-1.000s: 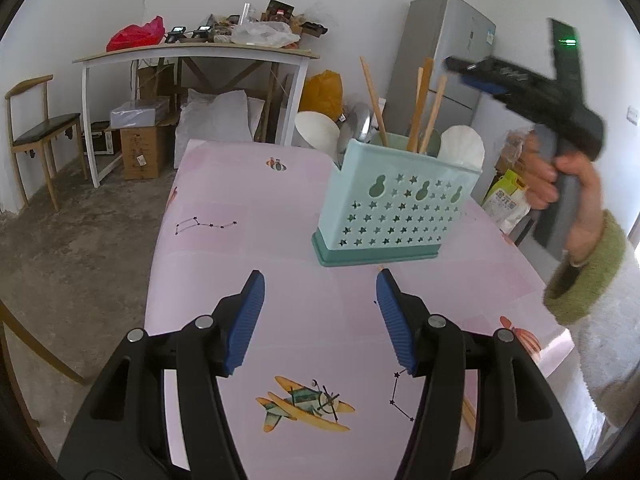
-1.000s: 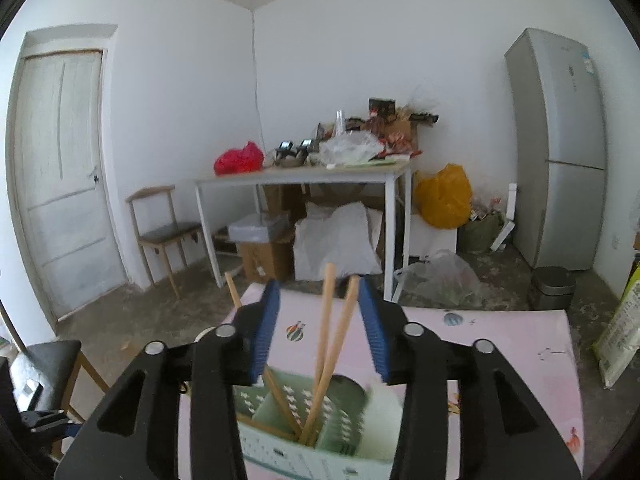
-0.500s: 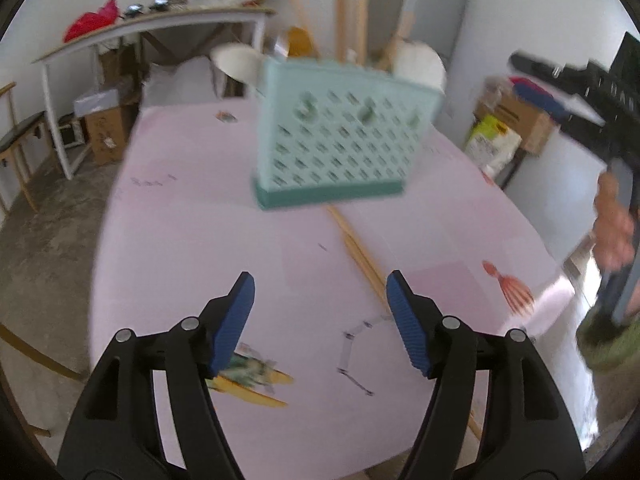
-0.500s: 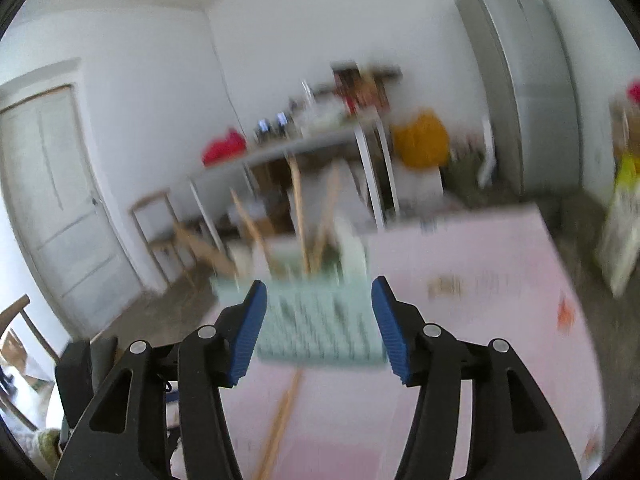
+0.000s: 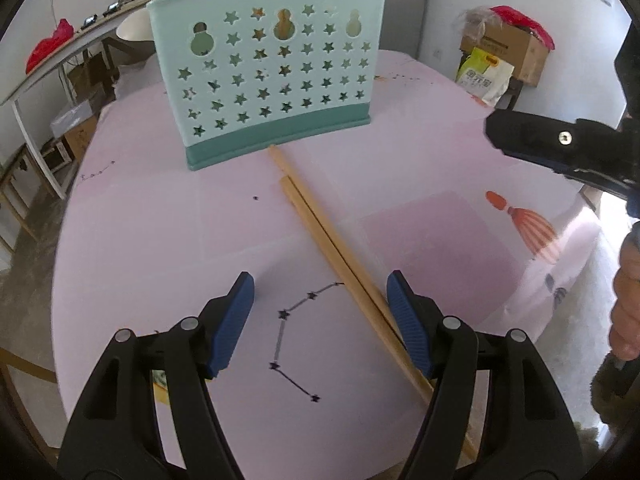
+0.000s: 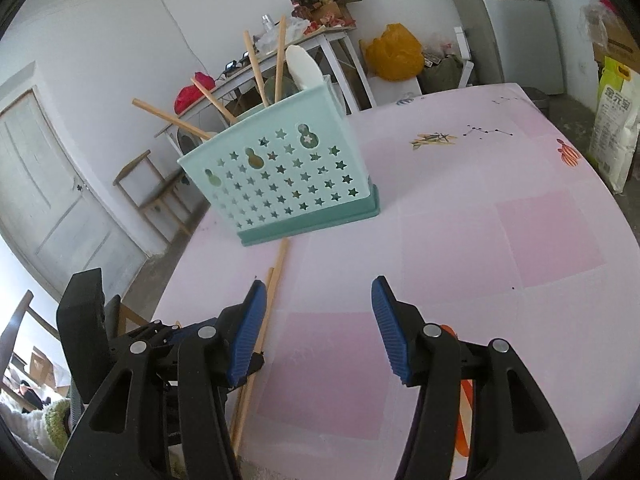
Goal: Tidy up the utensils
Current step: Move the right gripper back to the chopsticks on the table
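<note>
While the chopsticks [image 5: 332, 256] lie on the table [image 5: 160, 232] running from the holder [image 5: 266, 80] toward the near right, the left gripper [image 5: 320, 320] hovers wide and empty, its right finger beside them. The right gripper [image 6: 316, 324], also wide and empty, sits just right of them.

Past my pink tablecloth [image 6: 500, 216] with its printed constellations stands a white side table [image 6: 320, 40] piled with clutter, a red bag [image 6: 188, 94] at one end. An orange bag [image 6: 394, 54] slumps beside it, near the grey fridge [image 6: 516, 20]. A wooden chair [image 6: 148, 184] waits by the white door [image 6: 48, 192].
</note>
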{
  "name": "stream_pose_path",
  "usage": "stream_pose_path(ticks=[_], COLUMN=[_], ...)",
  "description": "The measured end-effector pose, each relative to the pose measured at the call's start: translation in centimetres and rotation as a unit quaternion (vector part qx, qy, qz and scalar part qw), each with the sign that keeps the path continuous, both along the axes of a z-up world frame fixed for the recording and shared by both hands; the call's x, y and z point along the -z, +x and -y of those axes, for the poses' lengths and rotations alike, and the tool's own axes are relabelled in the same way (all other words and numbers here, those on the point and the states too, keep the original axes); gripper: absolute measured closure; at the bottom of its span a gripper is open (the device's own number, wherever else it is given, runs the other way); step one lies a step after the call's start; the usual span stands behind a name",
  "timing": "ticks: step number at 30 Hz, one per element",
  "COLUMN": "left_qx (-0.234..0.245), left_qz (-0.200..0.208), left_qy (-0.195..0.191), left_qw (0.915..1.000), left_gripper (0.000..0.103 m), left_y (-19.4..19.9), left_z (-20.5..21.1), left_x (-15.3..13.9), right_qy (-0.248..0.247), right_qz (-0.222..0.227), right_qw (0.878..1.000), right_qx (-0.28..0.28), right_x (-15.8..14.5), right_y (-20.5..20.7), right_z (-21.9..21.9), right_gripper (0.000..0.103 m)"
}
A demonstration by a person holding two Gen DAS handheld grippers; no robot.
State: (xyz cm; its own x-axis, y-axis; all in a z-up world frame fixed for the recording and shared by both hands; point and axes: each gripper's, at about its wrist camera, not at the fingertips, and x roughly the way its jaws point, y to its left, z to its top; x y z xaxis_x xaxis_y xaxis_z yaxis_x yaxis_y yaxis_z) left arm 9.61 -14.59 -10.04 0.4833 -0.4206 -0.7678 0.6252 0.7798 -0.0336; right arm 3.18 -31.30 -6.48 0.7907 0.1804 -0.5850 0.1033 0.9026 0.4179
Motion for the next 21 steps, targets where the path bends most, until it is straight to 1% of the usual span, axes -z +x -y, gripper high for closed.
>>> stream_pose_path(ticks=[8, 15, 21], left_qx=[-0.022, -0.024, -0.034], left_qz=[-0.019, -0.013, -0.006], left_qy=[-0.017, -0.002, 0.014], left_qw=[0.9994, 0.9996, 0.9993], left_gripper=[0.038, 0.038, 0.038], left_y=[1.1, 1.7, 2.2], left_z=[-1.7, -2.0, -2.5], left_x=[-0.7, -0.6, -0.4], right_qy=[0.007, 0.008, -0.001], right_qz=[-0.001, -0.002, -0.007], right_qw=[1.000, 1.000, 1.000], right_qx=[-0.001, -0.003, -0.010], right_x=[0.1, 0.2, 0.2], right_y=[-0.1, -0.1, 0.1], right_z=[0.1, -0.2, -0.8], right_gripper=[0.049, 0.049, 0.050])
